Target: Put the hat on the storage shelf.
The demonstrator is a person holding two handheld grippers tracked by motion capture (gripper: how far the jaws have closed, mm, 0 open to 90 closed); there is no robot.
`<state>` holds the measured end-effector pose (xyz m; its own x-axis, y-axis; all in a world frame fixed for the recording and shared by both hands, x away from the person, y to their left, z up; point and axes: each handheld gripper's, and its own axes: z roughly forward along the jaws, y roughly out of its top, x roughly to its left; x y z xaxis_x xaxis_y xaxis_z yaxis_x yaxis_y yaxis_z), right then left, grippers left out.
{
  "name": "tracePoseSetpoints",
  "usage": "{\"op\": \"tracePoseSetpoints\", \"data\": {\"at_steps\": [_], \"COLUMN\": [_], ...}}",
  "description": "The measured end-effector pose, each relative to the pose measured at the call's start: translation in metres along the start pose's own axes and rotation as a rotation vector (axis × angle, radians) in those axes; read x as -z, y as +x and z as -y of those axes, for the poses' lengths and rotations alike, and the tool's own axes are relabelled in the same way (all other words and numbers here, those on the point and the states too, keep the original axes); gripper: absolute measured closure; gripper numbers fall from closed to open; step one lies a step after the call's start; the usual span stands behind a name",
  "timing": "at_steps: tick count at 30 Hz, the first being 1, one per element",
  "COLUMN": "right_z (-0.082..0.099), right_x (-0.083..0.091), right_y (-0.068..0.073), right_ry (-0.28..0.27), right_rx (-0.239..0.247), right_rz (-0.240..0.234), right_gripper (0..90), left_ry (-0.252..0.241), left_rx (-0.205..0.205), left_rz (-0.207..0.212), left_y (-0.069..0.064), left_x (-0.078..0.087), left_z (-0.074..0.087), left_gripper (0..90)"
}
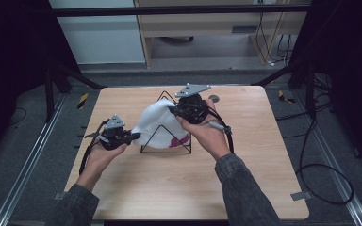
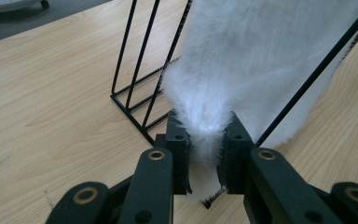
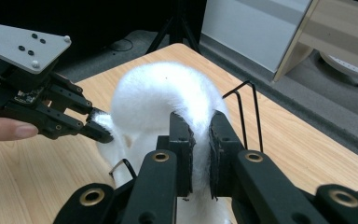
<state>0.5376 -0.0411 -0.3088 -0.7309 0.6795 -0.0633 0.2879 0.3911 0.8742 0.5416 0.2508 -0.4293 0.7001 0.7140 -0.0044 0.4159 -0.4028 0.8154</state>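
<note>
Lying over a black wire rack (image 1: 166, 141) in the middle of the wooden worktop (image 1: 136, 188), the white fluffy cloth (image 1: 158, 120) hangs partly through the triangular wire frames and shows a pink mark near its lower right edge. Its left end is pinched between the closed jaws of the left tool (image 1: 133, 136). Its upper part is pinched in the same way by the right tool (image 1: 173, 110), held above the rack.
</note>
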Motion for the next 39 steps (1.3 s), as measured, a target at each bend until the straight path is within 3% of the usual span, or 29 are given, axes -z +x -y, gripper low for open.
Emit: {"op": "tracePoseSetpoints", "data": {"at_steps": [18, 21, 27, 34, 39], "right_z": [0.009, 0.010, 0.011, 0.015, 0.017], "right_x": [-0.012, -0.012, -0.016, -0.017, -0.015], "right_y": [0.011, 0.012, 0.021, 0.013, 0.016], "right_ry": [0.041, 0.046, 0.080, 0.091, 0.083], "right_rx": [0.006, -0.013, 0.016, -0.005, -0.008], "right_rz": [-0.005, -0.009, 0.002, 0.004, -0.005], "right_gripper": [82.0, 81.9, 81.4, 81.7, 81.3], "left_ry": [0.034, 0.040, 0.060, 0.045, 0.048], "left_rx": [0.027, 0.021, 0.005, 0.010, 0.003], "left_rz": [0.021, 0.020, 0.016, 0.013, 0.014], "left_y": [0.006, 0.006, 0.000, 0.000, 0.000], "left_x": [-0.012, -0.012, -0.014, -0.012, -0.010], "left_z": [0.018, 0.018, 0.025, 0.029, 0.029], "left_gripper": [76.2, 76.0, 75.8, 75.8, 75.6]}}
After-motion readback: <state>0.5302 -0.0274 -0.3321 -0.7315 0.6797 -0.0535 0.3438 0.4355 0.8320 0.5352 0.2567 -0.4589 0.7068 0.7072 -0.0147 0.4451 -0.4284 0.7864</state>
